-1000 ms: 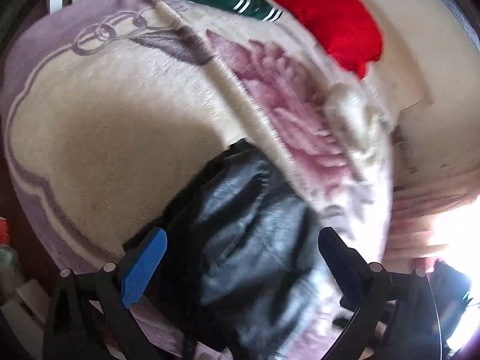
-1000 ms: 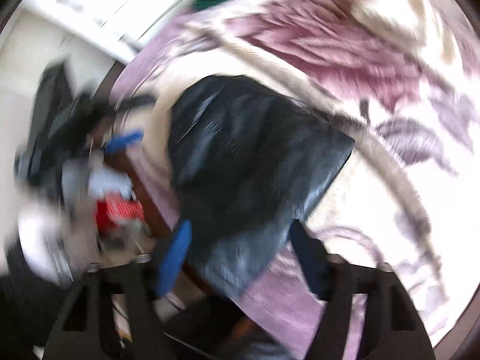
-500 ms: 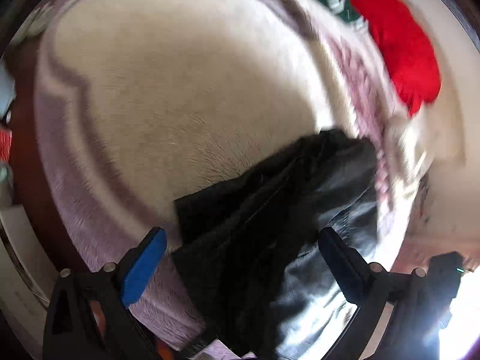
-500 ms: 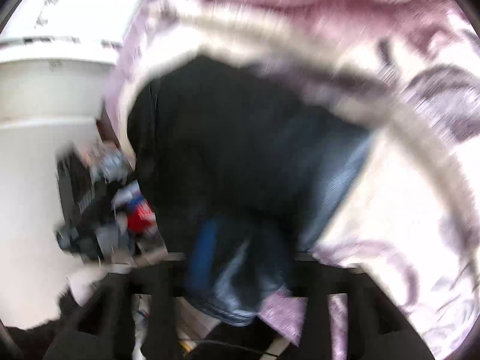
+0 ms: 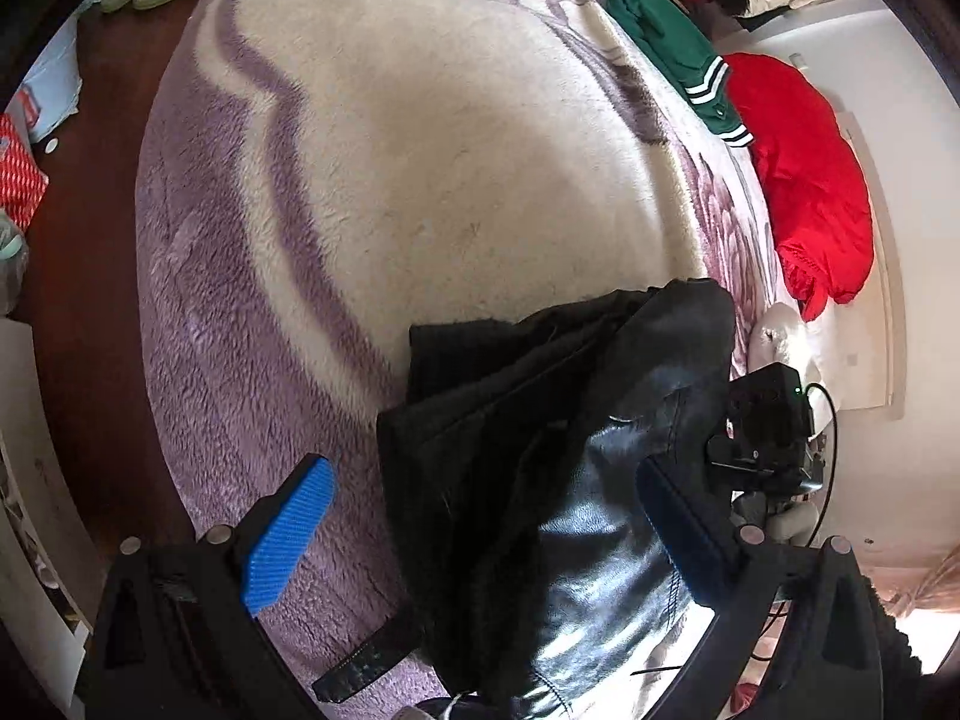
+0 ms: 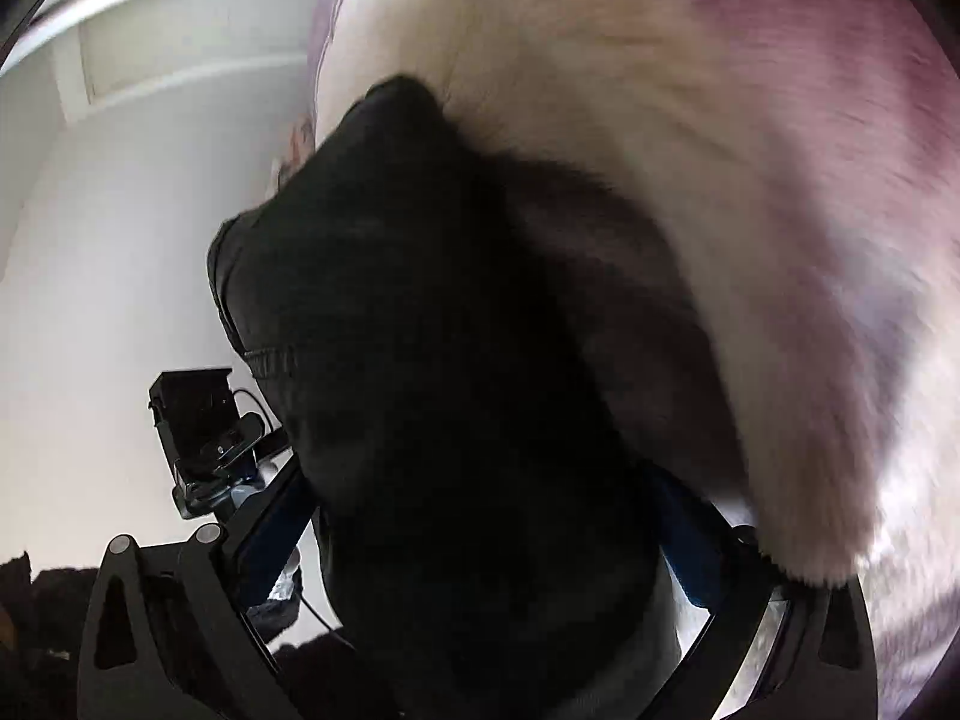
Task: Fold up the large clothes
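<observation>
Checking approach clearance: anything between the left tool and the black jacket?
Nothing visible. The black jacket already lies between the open fingers of the left tool, on the blanket. The green garment and red garment lie far off.

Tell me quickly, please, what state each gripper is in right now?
Left gripper: open, black jacket between its fingers, not pinched.
Right gripper: open wide, jaws just opened, jacket between them.

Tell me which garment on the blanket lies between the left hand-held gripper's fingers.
The shiny black leather jacket; the green striped top and red garment lie far off.
</observation>
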Demonstrator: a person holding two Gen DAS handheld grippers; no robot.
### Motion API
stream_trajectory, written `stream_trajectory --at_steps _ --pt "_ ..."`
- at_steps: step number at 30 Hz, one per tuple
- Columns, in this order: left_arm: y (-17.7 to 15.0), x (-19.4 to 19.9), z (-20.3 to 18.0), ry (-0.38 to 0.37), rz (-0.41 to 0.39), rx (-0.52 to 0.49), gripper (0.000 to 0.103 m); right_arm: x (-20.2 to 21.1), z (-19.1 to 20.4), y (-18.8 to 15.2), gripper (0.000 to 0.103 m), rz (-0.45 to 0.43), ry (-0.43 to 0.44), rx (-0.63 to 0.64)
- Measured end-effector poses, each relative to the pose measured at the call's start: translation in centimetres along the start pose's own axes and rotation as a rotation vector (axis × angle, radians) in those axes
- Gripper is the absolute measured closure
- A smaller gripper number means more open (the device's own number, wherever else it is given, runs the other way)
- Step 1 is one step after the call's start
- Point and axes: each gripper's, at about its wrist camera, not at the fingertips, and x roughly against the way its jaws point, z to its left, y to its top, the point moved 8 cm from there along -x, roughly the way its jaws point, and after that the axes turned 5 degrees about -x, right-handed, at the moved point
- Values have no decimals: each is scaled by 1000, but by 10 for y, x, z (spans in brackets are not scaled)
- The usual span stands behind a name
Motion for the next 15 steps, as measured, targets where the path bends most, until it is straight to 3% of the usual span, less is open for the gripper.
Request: stream_trajectory --at_steps 1,3,7,11,13,15 --pt "-2 0 1 -2 -4 6 0 -2 3 -2 0 -2 -16 14" --pt "-5 2 2 -1 -4 13 0 3 4 -8 13 -64 -61 -1" --pt "-7 4 -3 21 -10 -6 0 21 -1 -40 26 -294 -112 -186" --pt "-5 11 -13 27 -5 -41 0 40 -30 -118 30 -605 -2 -491" --pt "-6 14 -18 32 4 -68 0 41 -53 -188 31 -789 77 -691" --pt "-8 16 -23 48 13 -106 0 30 -69 -238 21 -865 113 -822"
